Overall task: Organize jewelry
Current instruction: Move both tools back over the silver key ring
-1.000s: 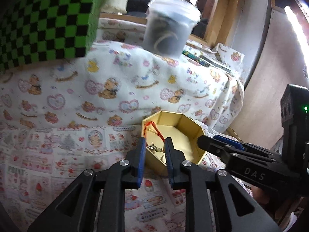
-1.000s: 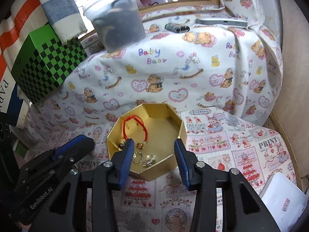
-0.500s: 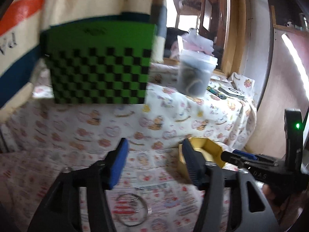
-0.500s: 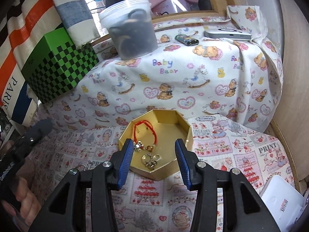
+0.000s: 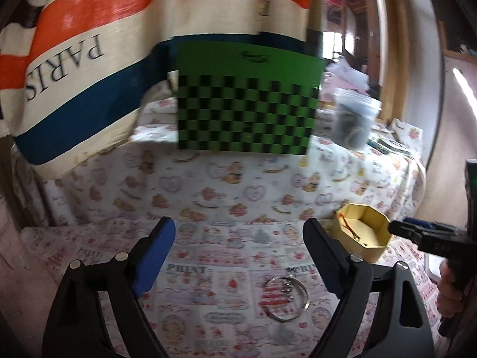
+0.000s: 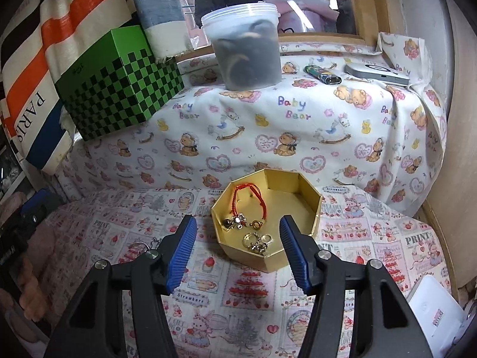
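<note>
Two tongs, left (image 5: 238, 247) and right (image 6: 237, 244), both spread apart, empty. Gold octagonal box (image 6: 310, 208) on patterned cloth holds red cord bracelet (image 6: 247, 200) and charms. Silver bangle (image 5: 286, 299) lies flat outside, no long axis, just below left tongs: likely next pickup, by its rim

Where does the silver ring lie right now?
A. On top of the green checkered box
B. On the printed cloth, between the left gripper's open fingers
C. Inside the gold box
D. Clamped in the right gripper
B. The left wrist view shows the silver ring flat on the cloth, ahead of the open left gripper and outside the gold box.
</note>
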